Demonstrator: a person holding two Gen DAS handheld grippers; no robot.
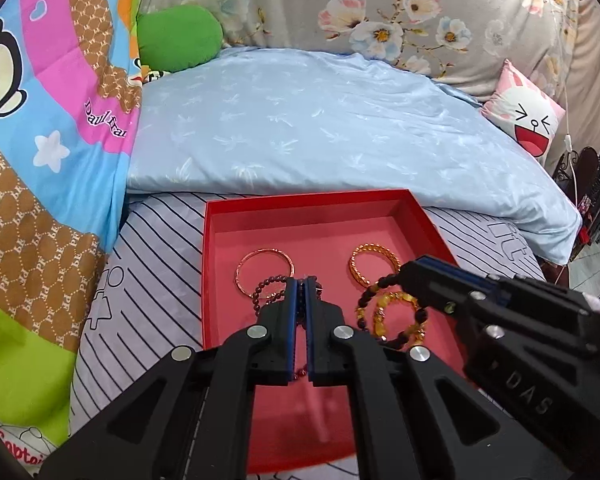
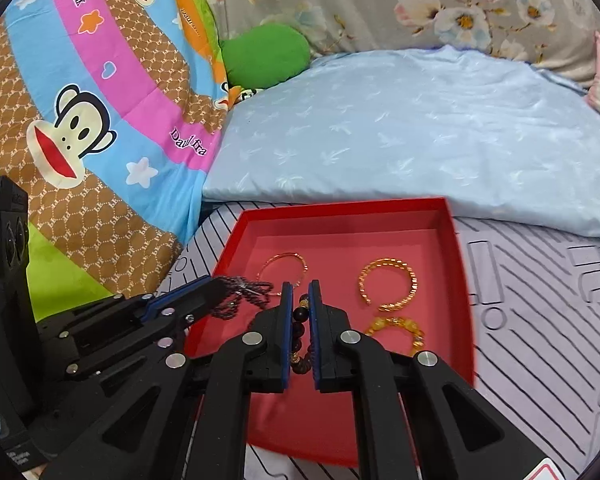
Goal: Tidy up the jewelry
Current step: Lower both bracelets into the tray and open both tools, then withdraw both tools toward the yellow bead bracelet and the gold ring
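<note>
Over the red tray [image 1: 220, 240] on the bed, the left hand-held gripper [image 1: 302, 284] pinches a garnet bead bracelet [image 1: 266, 290] and the right hand-held gripper [image 2: 301, 290] a dark bead bracelet [image 2: 300, 336], whose dangling loops could snag the gold bangles [image 2: 388, 284] lying below.

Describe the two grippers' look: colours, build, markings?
Both match. The left gripper and right gripper are matte black plastic with flat fingers lined in blue pads. Angular linkage arms have cut-out windows and round silver pivot pins. White letters "DAS" mark the right gripper's body. No cables or sleeves show.
</note>
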